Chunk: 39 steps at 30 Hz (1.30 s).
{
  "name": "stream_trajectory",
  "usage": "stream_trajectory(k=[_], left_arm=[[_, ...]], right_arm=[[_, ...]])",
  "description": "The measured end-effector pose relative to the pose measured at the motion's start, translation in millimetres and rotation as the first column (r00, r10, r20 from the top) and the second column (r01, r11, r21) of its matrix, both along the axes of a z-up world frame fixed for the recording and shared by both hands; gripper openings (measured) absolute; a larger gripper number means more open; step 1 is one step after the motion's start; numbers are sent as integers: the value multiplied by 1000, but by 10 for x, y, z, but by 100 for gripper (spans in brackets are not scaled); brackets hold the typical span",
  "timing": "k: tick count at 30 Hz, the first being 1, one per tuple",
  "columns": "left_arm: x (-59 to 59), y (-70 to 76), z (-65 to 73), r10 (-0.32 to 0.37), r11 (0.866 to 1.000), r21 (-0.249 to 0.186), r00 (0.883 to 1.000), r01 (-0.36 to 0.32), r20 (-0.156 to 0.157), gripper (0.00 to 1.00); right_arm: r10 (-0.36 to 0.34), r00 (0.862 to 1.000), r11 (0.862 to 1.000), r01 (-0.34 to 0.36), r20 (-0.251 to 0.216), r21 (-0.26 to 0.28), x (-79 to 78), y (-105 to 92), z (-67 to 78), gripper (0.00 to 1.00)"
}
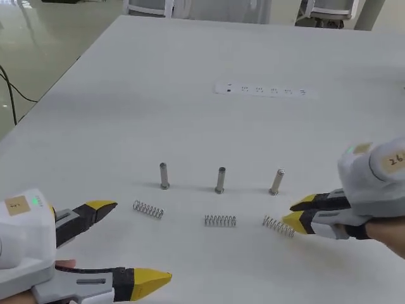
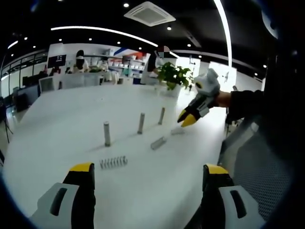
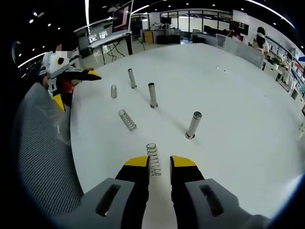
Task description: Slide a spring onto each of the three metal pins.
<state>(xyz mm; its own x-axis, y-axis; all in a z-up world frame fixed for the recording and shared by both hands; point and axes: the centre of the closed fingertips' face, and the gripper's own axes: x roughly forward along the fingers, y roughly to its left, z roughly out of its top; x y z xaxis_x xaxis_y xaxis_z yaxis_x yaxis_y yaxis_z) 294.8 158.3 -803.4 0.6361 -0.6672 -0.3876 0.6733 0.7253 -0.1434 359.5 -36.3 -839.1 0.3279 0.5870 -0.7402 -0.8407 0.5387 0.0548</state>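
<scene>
In the head view, three bare metal pins are seen standing upright in a row on the white table (image 1: 190, 114): the left pin (image 1: 164, 176), the middle pin (image 1: 220, 180) and the right pin (image 1: 277, 182). Just in front of each, a spring is laid flat: the left spring (image 1: 148, 209), the middle spring (image 1: 220, 220) and the right spring (image 1: 278, 226). The right gripper (image 1: 299, 213) is held low at the right, its yellow tips at the outer end of the right spring. The left gripper (image 1: 130, 242) is held near the table's front edge, short of the left spring. A power strip (image 1: 262, 90) is seen farther back. In the left gripper view, the jaws are spread wide and nothing is held between them; the left spring (image 2: 113, 162) lies just ahead, nearer one jaw. In the right gripper view, the jaws are parted only narrowly and the near end of the right spring (image 3: 152, 160) is bracketed between the tips. A sliver of gap shows on each side, so the spring is judged not yet pinched. The step in hand is taken to be the pickup of the first spring. Next, the jaws would need to be closed gently on the coil, and the spring lifted, tipped upright and lined up over the right pin (image 3: 193, 125) before being lowered.
</scene>
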Motion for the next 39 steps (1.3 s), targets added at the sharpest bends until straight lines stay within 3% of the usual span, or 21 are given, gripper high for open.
stream_trajectory(k=[9,18,31,39], left_arm=[[2,-7,35,-1,1000,0,1000,1,12,90],[-7,-20,44,-8,1000,0,1000,8,13,89],[-16,-45,35,-25,1000,2,1000,25,9,89],[-19,-82,87,-46,999,7,999,46,23,88]], right_arm=[[62,998,993,-63,-10,-100,-63,-53,-179,13],[92,996,984,-93,-18,-149,-103,-75,-264,11],[114,993,978,-113,-5,-173,-96,-54,-260,7],[126,992,973,-121,13,-195,-109,-35,-222,7]])
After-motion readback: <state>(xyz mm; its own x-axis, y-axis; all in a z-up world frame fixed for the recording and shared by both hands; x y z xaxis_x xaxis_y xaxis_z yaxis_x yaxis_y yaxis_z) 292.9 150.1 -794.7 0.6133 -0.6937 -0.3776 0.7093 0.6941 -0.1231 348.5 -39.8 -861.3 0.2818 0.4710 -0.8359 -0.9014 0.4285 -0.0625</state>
